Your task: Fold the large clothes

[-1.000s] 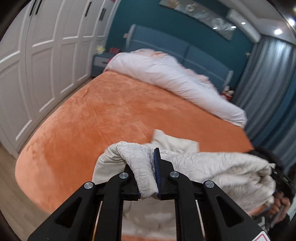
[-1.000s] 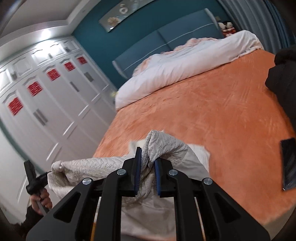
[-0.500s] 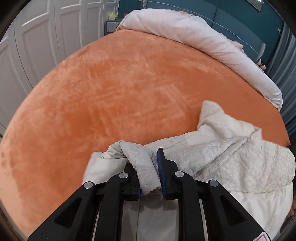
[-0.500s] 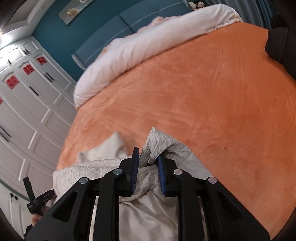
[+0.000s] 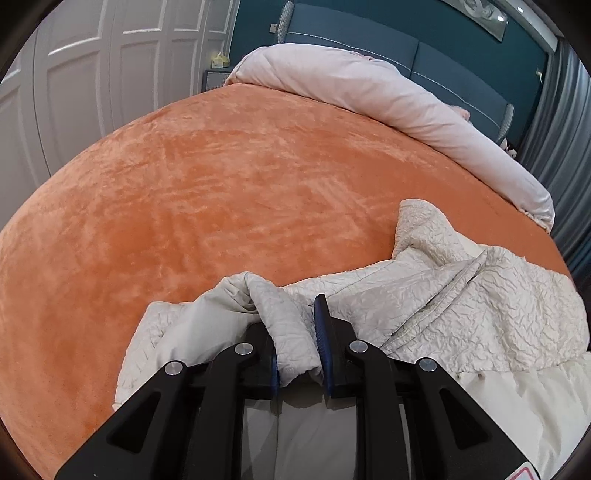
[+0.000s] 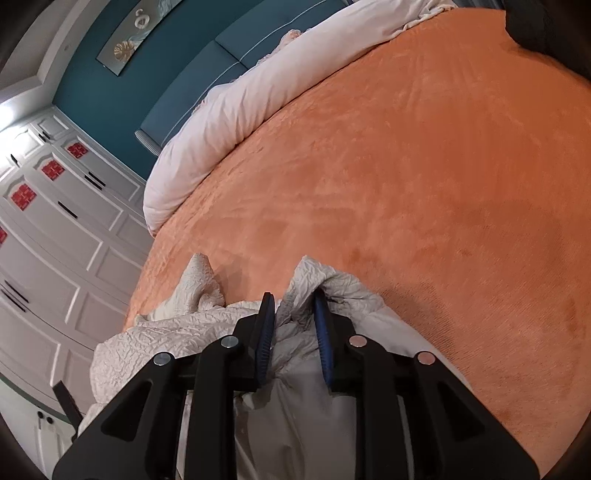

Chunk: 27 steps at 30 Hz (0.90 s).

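A cream crinkled garment (image 5: 461, 306) lies bunched on the near edge of the orange bed (image 5: 221, 184). A rolled fold of its edge fills the gap of my left gripper (image 5: 293, 314), and the blue pads press on it. In the right wrist view the same garment (image 6: 177, 332) spreads to the left. My right gripper (image 6: 292, 295) has another fold standing between its jaws. Those jaws are opening, and the cloth sits slack between the pads. Both gripped spots rest low on the bed (image 6: 443, 184).
A rolled pale duvet (image 5: 369, 88) lies across the head of the bed before a blue headboard. White wardrobe doors (image 5: 92, 74) line the left side. A dark bundle (image 6: 546, 33) sits at the bed's far right. Grey curtains (image 5: 561, 129) hang on the right.
Both grippers have come down with the garment, from above the bed to its surface. The garment now lies spread on the blanket. The gap between each pair of pads has widened.
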### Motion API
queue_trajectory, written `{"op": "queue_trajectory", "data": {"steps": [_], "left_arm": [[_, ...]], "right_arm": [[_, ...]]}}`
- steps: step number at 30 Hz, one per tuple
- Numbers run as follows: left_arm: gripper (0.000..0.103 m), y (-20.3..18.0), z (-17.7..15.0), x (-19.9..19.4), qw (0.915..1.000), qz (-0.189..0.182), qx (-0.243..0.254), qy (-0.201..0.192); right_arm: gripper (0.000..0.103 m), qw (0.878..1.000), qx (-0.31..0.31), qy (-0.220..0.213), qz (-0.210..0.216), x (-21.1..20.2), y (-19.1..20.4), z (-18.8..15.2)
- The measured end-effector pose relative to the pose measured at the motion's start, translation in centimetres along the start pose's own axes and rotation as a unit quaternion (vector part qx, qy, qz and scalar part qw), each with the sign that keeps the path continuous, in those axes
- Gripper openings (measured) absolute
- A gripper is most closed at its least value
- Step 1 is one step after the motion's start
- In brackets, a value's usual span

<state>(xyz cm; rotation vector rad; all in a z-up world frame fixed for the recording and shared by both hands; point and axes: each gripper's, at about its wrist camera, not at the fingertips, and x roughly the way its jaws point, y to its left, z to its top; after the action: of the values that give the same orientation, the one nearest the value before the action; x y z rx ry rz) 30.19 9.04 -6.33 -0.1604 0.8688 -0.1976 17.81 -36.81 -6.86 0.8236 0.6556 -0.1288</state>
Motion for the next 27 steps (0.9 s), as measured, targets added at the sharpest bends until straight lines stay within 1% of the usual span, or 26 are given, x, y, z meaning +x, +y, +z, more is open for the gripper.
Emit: {"op": "queue_trajectory", "data": {"steps": [2, 3, 4, 5, 6, 7, 8, 9, 10, 11, 12, 13, 14, 15, 16, 17, 18, 19, 21, 23, 24, 25, 27], "left_arm": [[0.02, 0.3, 0.6, -1.2, 0.9999, -0.004, -0.008, 0.009], [0.028, 0.6, 0.9, -2.2, 0.9998, -0.003, -0.014, 0.012], [0.048, 1.0, 1.3, -3.4, 0.9998, -0.004, -0.017, 0.013], [0.058, 1.8, 2.0, -6.2, 0.9995, 0.004, -0.028, -0.014], [0.07, 2.4, 2.3, -8.2, 0.9985, 0.007, -0.034, -0.041], [0.073, 3.2, 2.7, -10.6, 0.9964, 0.004, -0.038, -0.075], [0.076, 3.8, 3.3, -12.5, 0.9943, 0.003, -0.036, -0.1], [0.076, 4.1, 4.1, -14.6, 0.9923, 0.016, -0.029, -0.119], [0.076, 3.9, 5.0, -16.0, 0.9909, 0.023, -0.018, -0.132], [0.076, 3.3, 5.6, -16.8, 0.9902, 0.024, -0.007, -0.137], [0.076, 2.5, 6.0, -17.2, 0.9899, 0.021, 0.001, -0.141], [0.076, 1.4, 6.3, -17.3, 0.99, 0.009, 0.01, -0.141], [0.076, 0.1, 6.3, -17.0, 0.9905, -0.007, 0.018, -0.137], [0.076, -1.9, 5.9, -16.0, 0.9915, -0.028, 0.03, -0.123], [0.076, -3.5, 5.3, -15.1, 0.9926, -0.043, 0.042, -0.106], [0.076, -5.1, 4.7, -13.7, 0.9933, -0.058, 0.058, -0.082], [0.076, -7.1, 3.6, -11.7, 0.993, -0.069, 0.083, -0.049], [0.076, -8.5, 2.5, -10.1, 0.9922, -0.065, 0.104, -0.024], [0.076, -10.1, 0.6, -7.1, 0.9903, -0.047, 0.131, 0.011], [0.076, -9.7, -0.1, -5.0, 0.992, -0.031, 0.119, 0.029], [0.079, -8.8, 0.0, -3.9, 0.994, -0.025, 0.1, 0.037], [0.08, -7.9, 0.5, -3.0, 0.9955, -0.026, 0.081, 0.042], [0.082, -6.2, 1.6, -2.1, 0.9975, -0.017, 0.057, 0.039]], "right_arm": [[0.028, 1.0, 0.004, 0.005, 0.007, -0.6, 0.0, 0.4], [0.046, 1.0, 0.006, 0.005, 0.009, -1.6, 0.1, 0.8], [0.059, 1.0, 0.01, -0.005, 0.01, -2.8, 0.0, 1.1], [0.06, 0.999, 0.015, -0.034, 0.018, -5.2, -0.1, 1.3], [0.06, 0.998, 0.015, -0.05, 0.027, -6.6, -0.2, 1.4], [0.06, 0.997, 0.013, -0.064, 0.033, -8.5, -0.4, 1.7], [0.06, 0.997, 0.013, -0.072, 0.032, -9.7, -0.5, 1.8], [0.058, 0.996, 0.006, -0.086, 0.025, -11.4, -0.3, 2.0], [0.052, 0.996, -0.008, -0.092, 0.018, -12.4, 0.3, 2.0], [0.049, 0.995, -0.027, -0.096, 0.012, -13.1, 1.2, 2.0], [0.045, 0.993, -0.063, -0.098, 0.008, -13.4, 3.1, 1.7], [0.04, 0.992, -0.083, -0.096, 0.004, -13.2, 4.5, 1.4], [0.038, 0.99, -0.108, -0.089, 0.004, -12.7, 6.1, 1.0], [0.033, 0.987, -0.143, -0.071, 0.007, -11.5, 8.4, 0.2], [0.031, 0.984, -0.168, -0.058, 0.006, -10.5, 9.9, -0.5], [0.031, 0.979, -0.198, -0.043, 0.004, -9.3, 11.6, -1.4], [0.029, 0.972, -0.234, -0.025, 0.004, -7.6, 13.5, -2.7], [0.028, 0.965, -0.261, -0.008, 0.0, -6.1, 14.8, -3.8], [0.028, 0.956, -0.293, 0.023, -0.001, -3.8, 16.3, -5.2], [0.028, 0.947, -0.318, 0.047, -0.022, -1.3, 16.7, -6.0], [0.026, 0.945, -0.32, 0.053, -0.028, -0.7, 16.5, -6.1], [0.025, 0.945, -0.319, 0.059, -0.036, 0.2, 16.2, -6.1], [0.025, 0.949, -0.304, 0.063, -0.05, 1.7, 15.4, -5.4]]}}
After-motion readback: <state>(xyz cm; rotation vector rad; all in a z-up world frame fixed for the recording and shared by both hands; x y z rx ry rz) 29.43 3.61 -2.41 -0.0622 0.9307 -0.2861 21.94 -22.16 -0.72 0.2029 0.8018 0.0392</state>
